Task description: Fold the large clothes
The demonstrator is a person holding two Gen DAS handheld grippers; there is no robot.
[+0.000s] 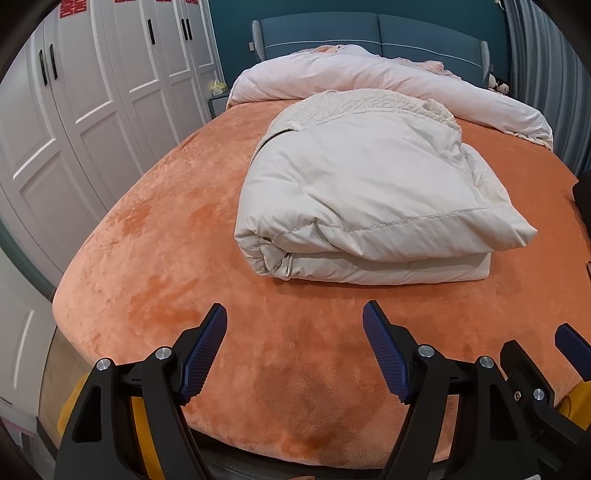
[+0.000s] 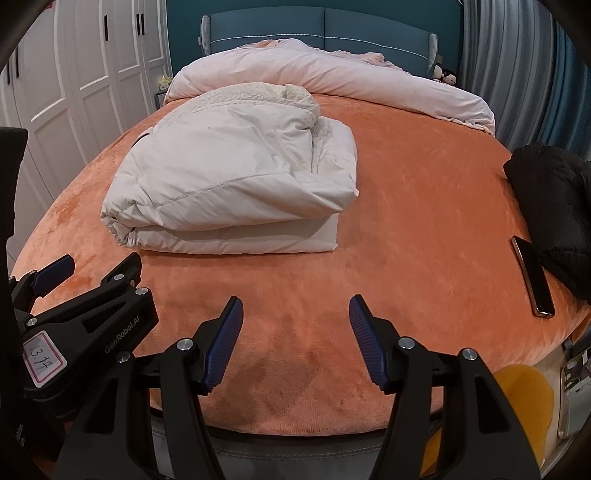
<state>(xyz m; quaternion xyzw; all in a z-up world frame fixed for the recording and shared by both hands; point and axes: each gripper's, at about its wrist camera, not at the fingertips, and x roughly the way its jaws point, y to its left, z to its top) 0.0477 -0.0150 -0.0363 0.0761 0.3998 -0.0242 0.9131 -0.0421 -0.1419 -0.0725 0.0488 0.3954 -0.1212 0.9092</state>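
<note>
A cream padded coat with a fleece lining (image 1: 365,192) lies folded into a thick bundle on the orange bed cover (image 1: 155,258). It also shows in the right wrist view (image 2: 236,184), left of centre. My left gripper (image 1: 294,325) is open and empty, held over the bed's near edge, short of the bundle. My right gripper (image 2: 295,314) is open and empty too, beside the left one, whose body shows at the lower left of the right wrist view (image 2: 85,314).
A pink duvet (image 2: 325,81) is bunched at the head of the bed by the blue headboard (image 2: 321,26). A black jacket (image 2: 554,206) and a phone (image 2: 533,275) lie at the bed's right edge. White wardrobe doors (image 1: 74,110) stand on the left.
</note>
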